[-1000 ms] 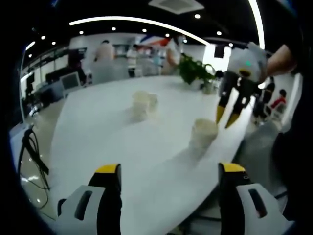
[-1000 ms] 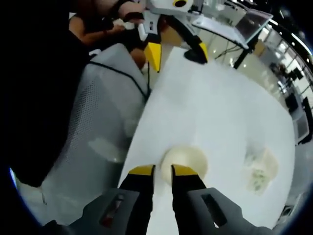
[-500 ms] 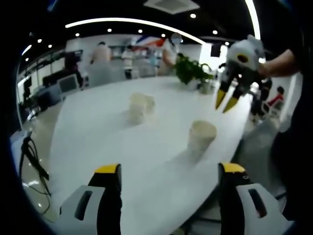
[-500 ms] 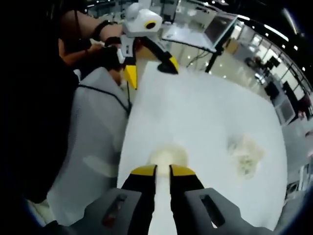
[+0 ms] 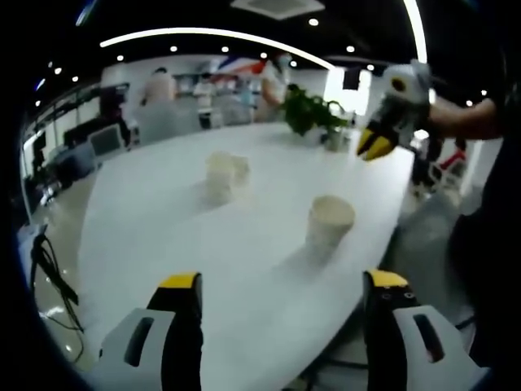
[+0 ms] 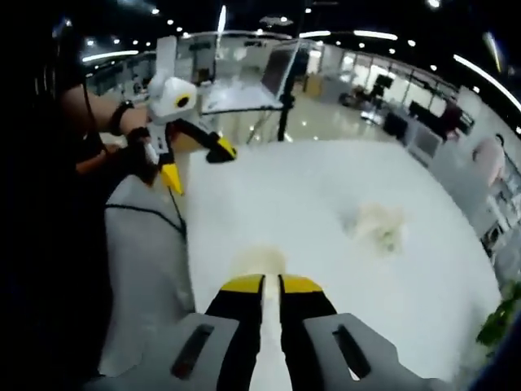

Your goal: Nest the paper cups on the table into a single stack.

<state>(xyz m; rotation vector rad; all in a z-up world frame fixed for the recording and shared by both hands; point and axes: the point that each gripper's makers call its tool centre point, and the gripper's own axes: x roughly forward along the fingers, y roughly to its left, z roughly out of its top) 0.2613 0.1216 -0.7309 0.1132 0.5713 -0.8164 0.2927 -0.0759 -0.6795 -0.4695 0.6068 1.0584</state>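
Office background, big white table (image 5: 163, 236). Left gripper (image 5: 281, 285) hangs low at the near edge, jaws wide apart, empty. Right gripper (image 5: 376, 147) is raised far right, tips nearly together, empty. One paper cup (image 5: 329, 221) stands mid-table; farther cups (image 5: 221, 173) look like two, too blurry to count.

No text, label, brand, number or sign can be read in either view. The paper cups (image 5: 329, 220) and the white bench (image 5: 187, 236) ahead of the left hand-held gripper (image 5: 281, 285) show plain, unmarked surfaces. The background beyond them is too blurred for any lettering to be made out.
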